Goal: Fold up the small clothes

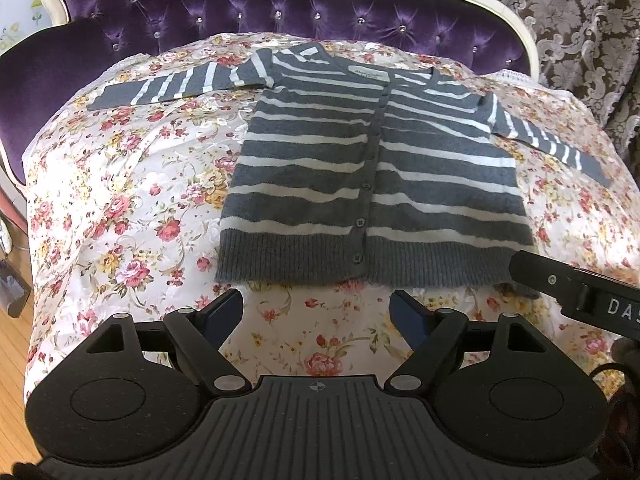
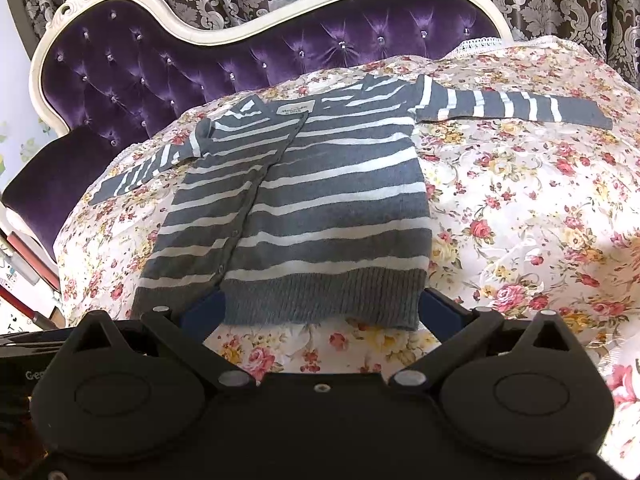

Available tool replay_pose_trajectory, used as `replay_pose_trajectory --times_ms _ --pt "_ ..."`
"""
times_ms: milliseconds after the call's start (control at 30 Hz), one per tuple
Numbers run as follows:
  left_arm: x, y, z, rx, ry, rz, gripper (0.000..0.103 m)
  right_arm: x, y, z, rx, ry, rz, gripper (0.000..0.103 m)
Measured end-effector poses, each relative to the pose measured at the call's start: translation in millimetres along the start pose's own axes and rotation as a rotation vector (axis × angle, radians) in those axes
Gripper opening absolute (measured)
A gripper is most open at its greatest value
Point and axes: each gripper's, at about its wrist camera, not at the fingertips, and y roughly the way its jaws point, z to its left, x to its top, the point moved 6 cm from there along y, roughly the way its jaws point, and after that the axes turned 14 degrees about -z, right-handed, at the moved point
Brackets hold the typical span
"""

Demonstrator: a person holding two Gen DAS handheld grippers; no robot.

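A grey cardigan with white stripes [image 1: 320, 160] lies flat and buttoned on the floral bedspread [image 1: 120, 200], both sleeves spread out to the sides. My left gripper [image 1: 316, 300] is open just short of the ribbed hem, with only bedspread between its blue pads. One black finger of the right gripper [image 1: 536, 274] rests at the hem's right corner. In the right wrist view the cardigan [image 2: 320, 200] fills the middle. My right gripper [image 2: 320, 300] stands wide open, and the right half of the hem lies between its fingers.
A purple tufted headboard [image 1: 240, 8] with a cream frame rises behind the bed. Patterned curtains [image 1: 580, 20] hang at the back right. Wooden floor [image 1: 12, 340] shows past the bed's left edge. The bedspread [image 2: 520, 220] stretches out to the right of the cardigan.
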Motion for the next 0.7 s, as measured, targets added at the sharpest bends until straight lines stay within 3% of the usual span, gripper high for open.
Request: replay_pose_trajectory --times_ms 400,700 --pt "14 11 0 -0.022 0.000 0.011 0.080 14 15 -5 0.033 0.040 0.023 0.102" --pt "40 19 -4 -0.070 0.013 -0.007 0.080 37 33 -10 0.115 0.113 0.032 0.102"
